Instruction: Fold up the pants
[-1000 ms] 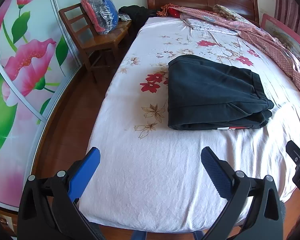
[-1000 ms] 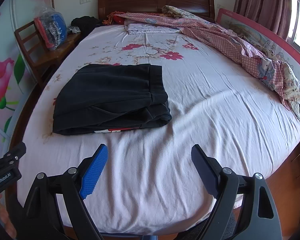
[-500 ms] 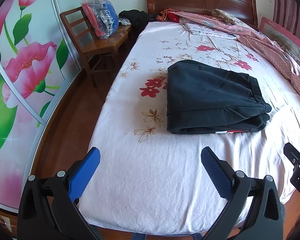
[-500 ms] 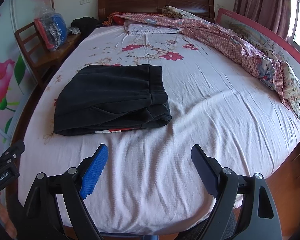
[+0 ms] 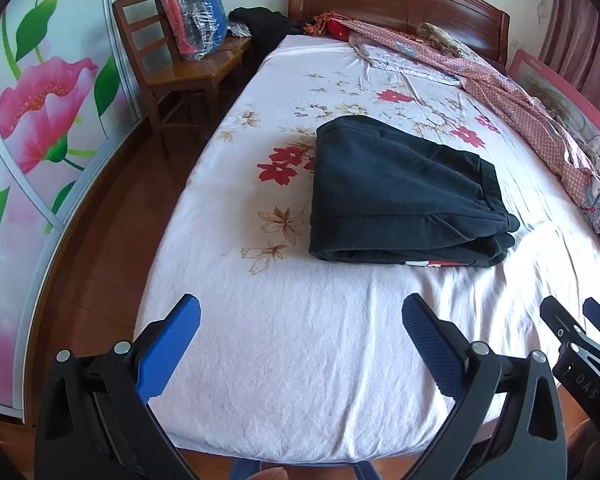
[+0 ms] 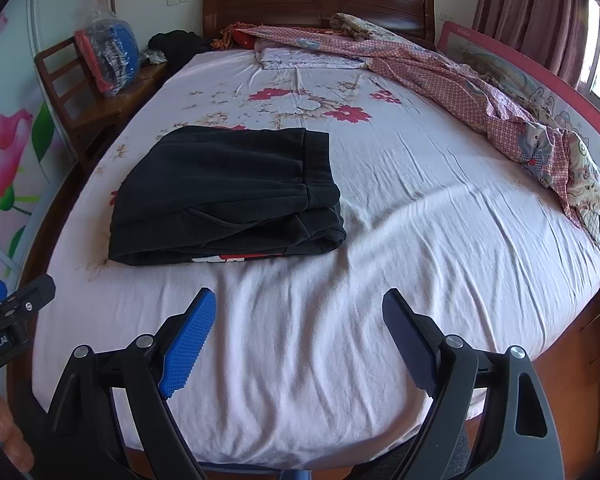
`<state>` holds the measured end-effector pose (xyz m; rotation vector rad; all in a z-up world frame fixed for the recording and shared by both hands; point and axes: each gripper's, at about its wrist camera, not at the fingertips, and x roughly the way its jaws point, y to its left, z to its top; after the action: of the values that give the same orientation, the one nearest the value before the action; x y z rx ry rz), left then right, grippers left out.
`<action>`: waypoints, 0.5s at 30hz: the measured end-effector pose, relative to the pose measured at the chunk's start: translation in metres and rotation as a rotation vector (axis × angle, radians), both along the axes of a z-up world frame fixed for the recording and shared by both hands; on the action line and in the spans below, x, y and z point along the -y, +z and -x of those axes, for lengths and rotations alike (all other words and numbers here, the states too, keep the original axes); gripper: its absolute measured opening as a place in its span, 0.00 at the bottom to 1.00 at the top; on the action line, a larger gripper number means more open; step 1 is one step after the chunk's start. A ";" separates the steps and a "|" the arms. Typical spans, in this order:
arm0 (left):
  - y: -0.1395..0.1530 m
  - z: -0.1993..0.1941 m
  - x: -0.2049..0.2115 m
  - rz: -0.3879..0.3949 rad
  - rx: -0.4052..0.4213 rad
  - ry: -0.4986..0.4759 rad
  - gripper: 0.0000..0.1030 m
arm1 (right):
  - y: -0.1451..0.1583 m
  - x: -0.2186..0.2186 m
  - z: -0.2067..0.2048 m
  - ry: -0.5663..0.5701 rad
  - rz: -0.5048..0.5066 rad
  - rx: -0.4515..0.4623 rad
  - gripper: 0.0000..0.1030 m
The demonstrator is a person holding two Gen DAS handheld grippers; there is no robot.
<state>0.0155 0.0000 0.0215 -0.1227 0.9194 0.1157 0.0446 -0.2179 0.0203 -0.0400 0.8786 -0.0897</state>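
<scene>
The dark pants (image 5: 404,196) sit folded in a neat stack on the bed (image 5: 300,360), toward its chair-side half. Both the left gripper (image 5: 300,320) and right gripper (image 6: 298,312) hang over the bed's foot end, jaws spread wide with nothing in them, well short of the pants.

Black pants (image 5: 400,196) lie on a white sheet (image 5: 300,340) printed with red and tan flowers. At two o'clock, a pink checked quilt (image 6: 460,84). Gripper pads (image 6: 188,340) are blue.
</scene>
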 end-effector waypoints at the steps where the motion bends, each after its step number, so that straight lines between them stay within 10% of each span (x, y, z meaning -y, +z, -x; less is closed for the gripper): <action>1: 0.000 0.001 0.001 0.008 0.004 -0.008 0.98 | -0.001 0.000 0.000 -0.002 0.004 -0.001 0.82; 15: 0.006 0.013 0.014 0.055 0.079 -0.018 0.98 | -0.005 0.005 -0.001 -0.013 -0.004 -0.012 0.82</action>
<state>0.0027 -0.0136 0.0275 -0.1686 0.8453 0.0684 0.0452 -0.2232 0.0156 -0.0315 0.8909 -0.1003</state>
